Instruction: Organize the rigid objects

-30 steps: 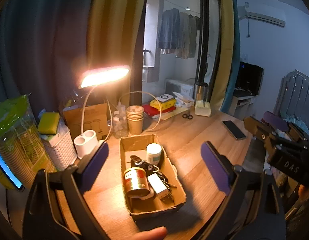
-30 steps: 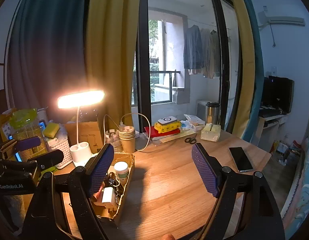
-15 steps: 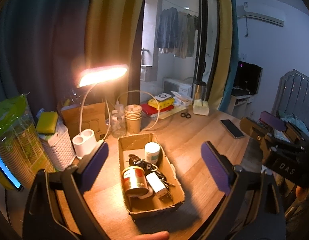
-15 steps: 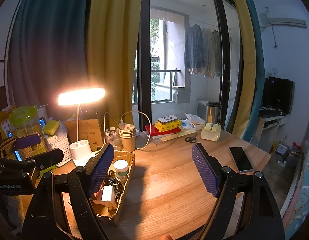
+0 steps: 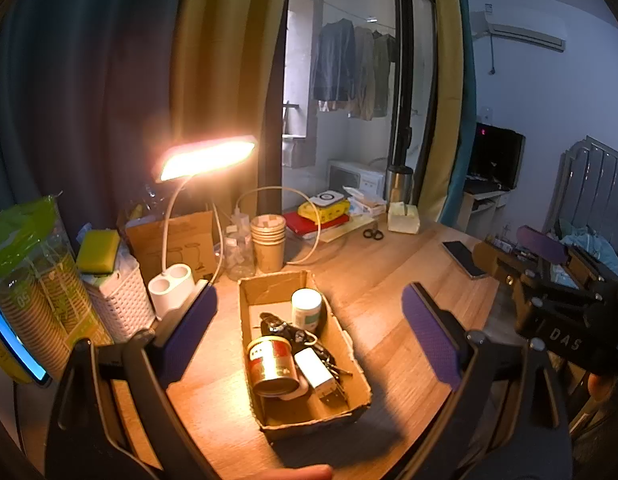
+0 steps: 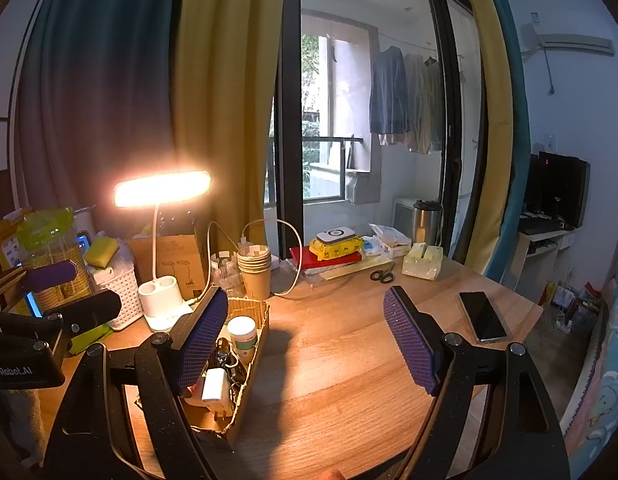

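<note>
Two tools hover over the desk [image 5: 389, 280], and neither has anything in its grip. The left tool [image 5: 309, 336] has its purple pads spread wide, framing the cardboard box [image 5: 351, 360] dead ahead at twelve o'clock. The right tool [image 6: 305, 340] is spread just as wide and empty, and from its view the same box [image 6: 261, 312] sits off at nine o'clock, partly hidden behind its left pad.

Inside the box: a red and gold tin [image 5: 272, 368] lying tilted at the near end, a white charger plug [image 5: 315, 370] touching it at three o'clock, a dark bunch of keys [image 5: 287, 330] behind them, and a white jar [image 5: 306, 307] standing upright at the far end. The box's long axis runs away from the left tool, near end to far end, so it is lined up with that tool's reach.

My call: the left hand is the nearer one and better placed, straight in along the box. The right would have to swing across. A phone [image 6: 483, 316] lies on open desk at the right tool's two o'clock, well apart from the box, and scissors [image 6: 381, 276] rest farther back near one o'clock. Those, if they count as loose items, fall to the right hand.
</note>
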### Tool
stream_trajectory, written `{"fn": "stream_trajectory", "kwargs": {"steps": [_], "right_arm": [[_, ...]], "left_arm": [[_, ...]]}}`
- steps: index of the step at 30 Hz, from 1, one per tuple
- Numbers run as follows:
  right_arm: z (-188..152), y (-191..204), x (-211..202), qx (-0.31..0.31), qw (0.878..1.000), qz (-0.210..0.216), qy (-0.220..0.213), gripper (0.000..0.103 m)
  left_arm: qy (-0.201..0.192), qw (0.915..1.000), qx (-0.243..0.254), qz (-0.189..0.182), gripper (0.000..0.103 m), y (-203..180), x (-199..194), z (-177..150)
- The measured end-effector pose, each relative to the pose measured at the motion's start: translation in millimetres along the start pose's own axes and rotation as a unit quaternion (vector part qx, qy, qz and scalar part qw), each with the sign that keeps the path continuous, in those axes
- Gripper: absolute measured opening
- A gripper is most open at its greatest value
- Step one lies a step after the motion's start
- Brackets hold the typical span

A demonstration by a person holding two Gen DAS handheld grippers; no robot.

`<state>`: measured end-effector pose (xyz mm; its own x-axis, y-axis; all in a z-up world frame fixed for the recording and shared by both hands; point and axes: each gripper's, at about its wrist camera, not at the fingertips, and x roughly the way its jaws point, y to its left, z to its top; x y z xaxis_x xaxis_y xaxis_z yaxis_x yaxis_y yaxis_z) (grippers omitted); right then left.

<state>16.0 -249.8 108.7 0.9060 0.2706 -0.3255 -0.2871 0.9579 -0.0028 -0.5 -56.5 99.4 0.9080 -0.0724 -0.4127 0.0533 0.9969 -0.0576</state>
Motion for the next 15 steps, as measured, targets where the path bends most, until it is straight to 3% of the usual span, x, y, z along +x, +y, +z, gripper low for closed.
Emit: {"fn": "stream_trajectory", "kwargs": {"steps": [15], "right_arm": [[-3.6, 0.7, 2.7, -0.001, 1.000, -0.002, 0.005, 0.083]], "left_arm": [[0.001, 1.0000, 0.002, -0.001, 0.095, -1.6, 0.3, 1.2]]}}
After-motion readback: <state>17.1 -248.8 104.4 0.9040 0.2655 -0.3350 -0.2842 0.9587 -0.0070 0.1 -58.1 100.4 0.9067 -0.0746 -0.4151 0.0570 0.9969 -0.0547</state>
